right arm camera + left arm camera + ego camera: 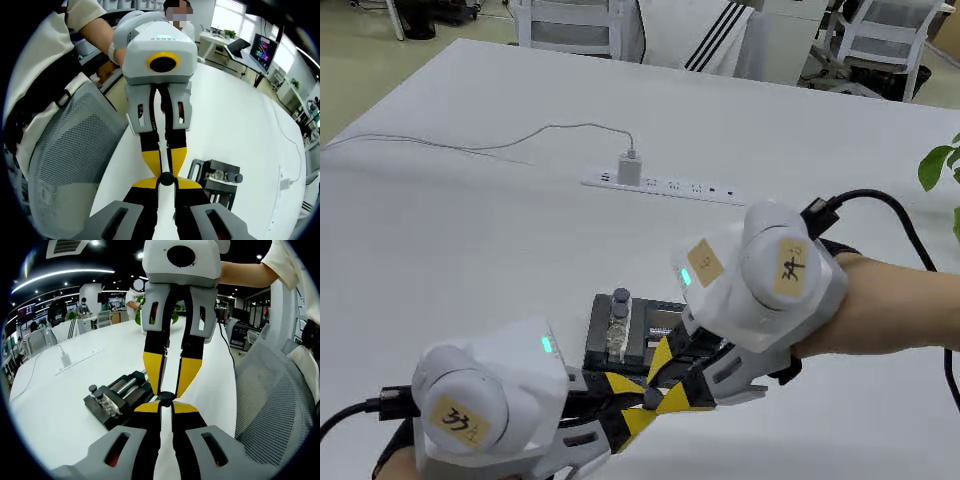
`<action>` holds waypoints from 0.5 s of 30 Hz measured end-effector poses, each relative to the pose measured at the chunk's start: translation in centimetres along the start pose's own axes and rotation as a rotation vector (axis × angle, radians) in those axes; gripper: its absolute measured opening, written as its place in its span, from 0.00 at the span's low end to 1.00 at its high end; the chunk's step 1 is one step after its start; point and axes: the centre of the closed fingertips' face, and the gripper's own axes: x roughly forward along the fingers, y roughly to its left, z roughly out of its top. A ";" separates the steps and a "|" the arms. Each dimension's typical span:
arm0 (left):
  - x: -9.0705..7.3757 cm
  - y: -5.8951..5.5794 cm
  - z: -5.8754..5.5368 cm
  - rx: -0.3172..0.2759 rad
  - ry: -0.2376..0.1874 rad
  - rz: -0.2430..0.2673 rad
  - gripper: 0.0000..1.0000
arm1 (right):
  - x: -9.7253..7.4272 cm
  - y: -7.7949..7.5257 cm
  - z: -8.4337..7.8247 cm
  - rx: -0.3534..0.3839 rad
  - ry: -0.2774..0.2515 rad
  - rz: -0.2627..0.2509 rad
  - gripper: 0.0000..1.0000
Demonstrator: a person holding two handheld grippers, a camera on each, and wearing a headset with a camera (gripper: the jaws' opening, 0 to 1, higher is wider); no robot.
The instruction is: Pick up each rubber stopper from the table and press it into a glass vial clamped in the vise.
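Observation:
A small dark rubber stopper (652, 398) hangs above the table's near edge, where the yellow tips of both grippers meet nose to nose. My left gripper (642, 408) comes from the lower left and my right gripper (662, 386) from the right; both look shut on the stopper. In the left gripper view the stopper (166, 397) sits at my own tips (166, 406) under the right gripper's converging jaws. Just behind stands the black vise (638, 345) holding glass vials (617, 330), one capped with a dark stopper (620, 296).
A white power strip (660, 185) with a plugged charger and a long cable lies mid-table. Chairs stand along the far edge and a plant leaf (938, 165) shows at the right. A grey mesh chair (270, 400) is close behind the person.

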 end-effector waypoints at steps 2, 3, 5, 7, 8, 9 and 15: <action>0.0 0.0 0.0 -0.005 -0.001 -0.001 0.03 | 0.0 0.0 0.0 -0.005 0.001 -0.001 0.07; 0.0 0.0 0.0 -0.011 -0.001 -0.004 0.03 | 0.0 0.0 0.0 -0.008 0.001 -0.001 0.07; 0.0 0.0 0.0 -0.016 0.001 -0.006 0.04 | 0.0 0.0 0.0 -0.009 0.002 0.001 0.07; 0.0 0.0 0.0 -0.006 0.002 -0.003 0.04 | 0.0 0.0 0.0 -0.001 0.003 0.000 0.07; 0.0 0.0 0.0 -0.007 0.002 -0.003 0.04 | 0.1 0.0 0.0 0.002 0.003 0.002 0.07; 0.0 0.0 0.0 -0.007 0.001 0.000 0.04 | 0.1 -0.1 0.0 0.010 0.005 0.002 0.07; -0.1 0.3 -0.1 -0.016 -0.006 0.012 0.05 | 0.1 -0.3 0.1 0.041 -0.002 0.006 0.06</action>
